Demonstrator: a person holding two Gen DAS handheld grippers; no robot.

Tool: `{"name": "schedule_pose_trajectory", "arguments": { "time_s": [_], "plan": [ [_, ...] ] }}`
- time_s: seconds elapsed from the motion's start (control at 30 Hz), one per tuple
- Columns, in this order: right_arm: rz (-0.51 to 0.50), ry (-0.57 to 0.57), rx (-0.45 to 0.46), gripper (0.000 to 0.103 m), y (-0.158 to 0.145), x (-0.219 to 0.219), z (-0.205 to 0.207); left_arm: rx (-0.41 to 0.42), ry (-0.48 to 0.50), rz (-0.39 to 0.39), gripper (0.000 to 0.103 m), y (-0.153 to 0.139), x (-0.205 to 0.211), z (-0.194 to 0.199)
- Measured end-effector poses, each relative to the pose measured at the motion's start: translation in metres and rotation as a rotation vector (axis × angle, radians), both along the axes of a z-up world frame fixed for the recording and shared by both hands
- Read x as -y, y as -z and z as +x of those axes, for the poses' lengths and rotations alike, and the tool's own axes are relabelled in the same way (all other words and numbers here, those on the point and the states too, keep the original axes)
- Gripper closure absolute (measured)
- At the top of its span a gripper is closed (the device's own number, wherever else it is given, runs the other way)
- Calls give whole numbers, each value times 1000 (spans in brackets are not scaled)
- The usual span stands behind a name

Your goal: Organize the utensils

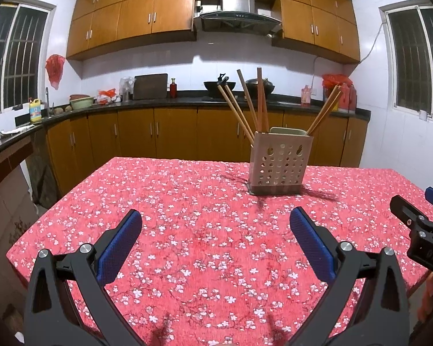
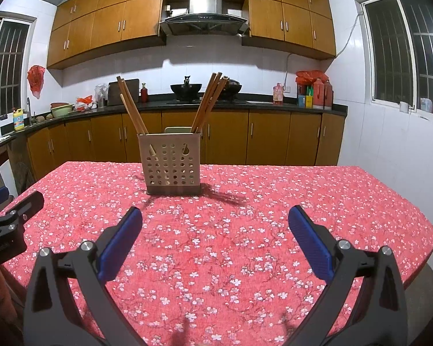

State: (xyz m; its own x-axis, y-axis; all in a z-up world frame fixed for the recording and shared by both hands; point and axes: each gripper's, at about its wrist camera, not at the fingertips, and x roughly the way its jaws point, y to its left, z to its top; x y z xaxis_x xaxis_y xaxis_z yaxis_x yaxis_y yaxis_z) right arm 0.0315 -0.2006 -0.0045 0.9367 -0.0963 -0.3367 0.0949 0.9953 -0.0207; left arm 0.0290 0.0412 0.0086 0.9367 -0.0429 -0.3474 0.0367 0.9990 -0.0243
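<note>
While both grippers are hovering above the tablecloth [image 1: 187,201], the left gripper [image 1: 216,242] is gaping wide — gripping nothing. The right gripper [image 2: 215,239] is doing likewise; chopsticks [image 2: 207,101] are leaning in the holder [image 2: 171,167].

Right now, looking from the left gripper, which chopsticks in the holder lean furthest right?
The pair of chopsticks at the right end of the utensil holder; they tilt right, while the others lean left or stand near upright.

My table [image 1: 72,230] wears a red cloth printed with small white blossoms [image 2: 360,201], hanging over its edges. On it stands one perforated beige utensil holder [image 1: 278,164] near the far edge, upright on its darker base, wooden chopsticks [image 1: 239,115] fanning out of its top.
</note>
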Motion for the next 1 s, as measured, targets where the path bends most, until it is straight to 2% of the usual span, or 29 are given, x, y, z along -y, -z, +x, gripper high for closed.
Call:
{"name": "schedule_pose_trajectory", "arguments": {
  "time_s": [1.0],
  "plan": [
    [5,2,-5,4,1,0,0,7,-1,10,2,0,4,-2]
  ]
}}
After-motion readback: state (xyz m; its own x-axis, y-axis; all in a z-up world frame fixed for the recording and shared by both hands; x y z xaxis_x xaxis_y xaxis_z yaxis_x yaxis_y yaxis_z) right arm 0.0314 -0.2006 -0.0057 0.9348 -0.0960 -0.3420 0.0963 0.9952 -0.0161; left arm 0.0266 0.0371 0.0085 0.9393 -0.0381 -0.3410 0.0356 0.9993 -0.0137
